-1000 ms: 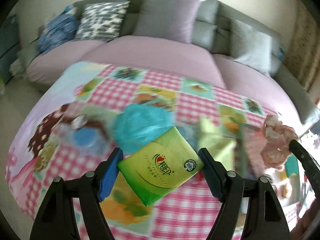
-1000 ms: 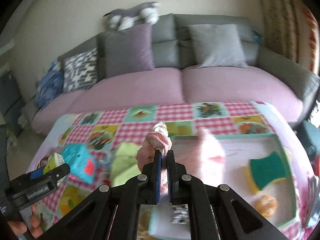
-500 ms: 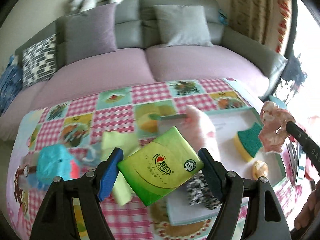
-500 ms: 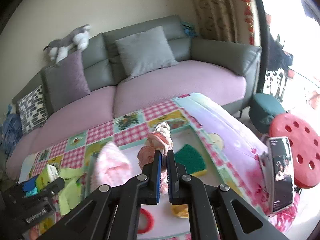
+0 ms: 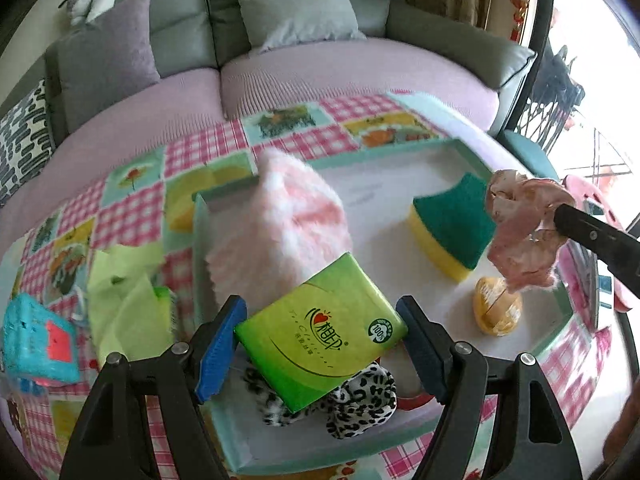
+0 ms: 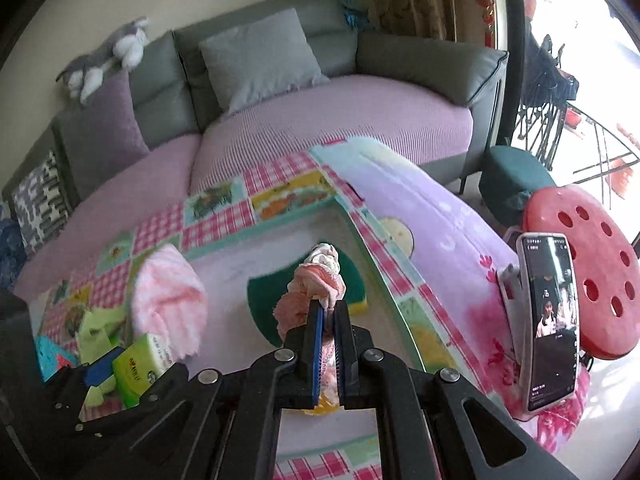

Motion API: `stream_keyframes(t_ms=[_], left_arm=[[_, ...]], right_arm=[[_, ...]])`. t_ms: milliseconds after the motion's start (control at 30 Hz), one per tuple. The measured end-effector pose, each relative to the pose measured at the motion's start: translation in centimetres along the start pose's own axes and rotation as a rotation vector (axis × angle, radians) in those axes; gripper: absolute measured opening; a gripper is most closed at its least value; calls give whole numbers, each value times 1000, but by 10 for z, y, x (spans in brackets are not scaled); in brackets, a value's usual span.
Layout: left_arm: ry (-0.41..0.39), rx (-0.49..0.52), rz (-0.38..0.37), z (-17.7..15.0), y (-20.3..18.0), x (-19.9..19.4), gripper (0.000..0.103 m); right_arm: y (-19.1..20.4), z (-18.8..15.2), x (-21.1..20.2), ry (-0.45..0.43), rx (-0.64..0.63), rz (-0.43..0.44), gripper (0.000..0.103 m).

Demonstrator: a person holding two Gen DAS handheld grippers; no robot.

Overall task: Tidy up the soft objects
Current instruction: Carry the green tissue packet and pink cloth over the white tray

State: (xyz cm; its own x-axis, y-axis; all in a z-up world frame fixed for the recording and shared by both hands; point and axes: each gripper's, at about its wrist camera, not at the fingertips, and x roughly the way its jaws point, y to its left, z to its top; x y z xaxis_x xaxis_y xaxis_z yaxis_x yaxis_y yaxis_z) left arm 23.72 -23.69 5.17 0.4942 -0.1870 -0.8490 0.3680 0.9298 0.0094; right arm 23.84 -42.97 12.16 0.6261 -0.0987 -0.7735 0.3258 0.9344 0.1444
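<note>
Left gripper (image 5: 320, 344) pinching tissue pack (image 5: 320, 336) above tray (image 5: 468, 152), hiding most of leopard scrunchie (image 5: 360, 404). Right gripper (image 6: 327, 312) clamped on pink scrunchie (image 6: 316, 280), covering sponge (image 6: 356, 276). Since 0.5 s ago, both nearer tray.

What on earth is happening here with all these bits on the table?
A person is sorting soft things into a shallow tray on a patchwork-covered table, with a handheld tool in each hand. The left tool grips a green tissue pack above the tray's near end, over a leopard-print scrunchie. The right tool is clamped on a pink scrunchie, held above the tray near the green-and-yellow sponge. A fluffy pink cloth already sits in the tray.
</note>
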Motion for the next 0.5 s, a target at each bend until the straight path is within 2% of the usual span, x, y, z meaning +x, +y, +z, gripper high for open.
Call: stream_keyframes(t_ms=[300, 500], left_arm=[[17, -6, -1, -3, 0, 20, 78], [19, -4, 3, -2, 0, 24, 78]], right_arm=[[-1, -11, 31, 120, -15, -33, 7], [0, -17, 43, 155, -15, -28, 9]])
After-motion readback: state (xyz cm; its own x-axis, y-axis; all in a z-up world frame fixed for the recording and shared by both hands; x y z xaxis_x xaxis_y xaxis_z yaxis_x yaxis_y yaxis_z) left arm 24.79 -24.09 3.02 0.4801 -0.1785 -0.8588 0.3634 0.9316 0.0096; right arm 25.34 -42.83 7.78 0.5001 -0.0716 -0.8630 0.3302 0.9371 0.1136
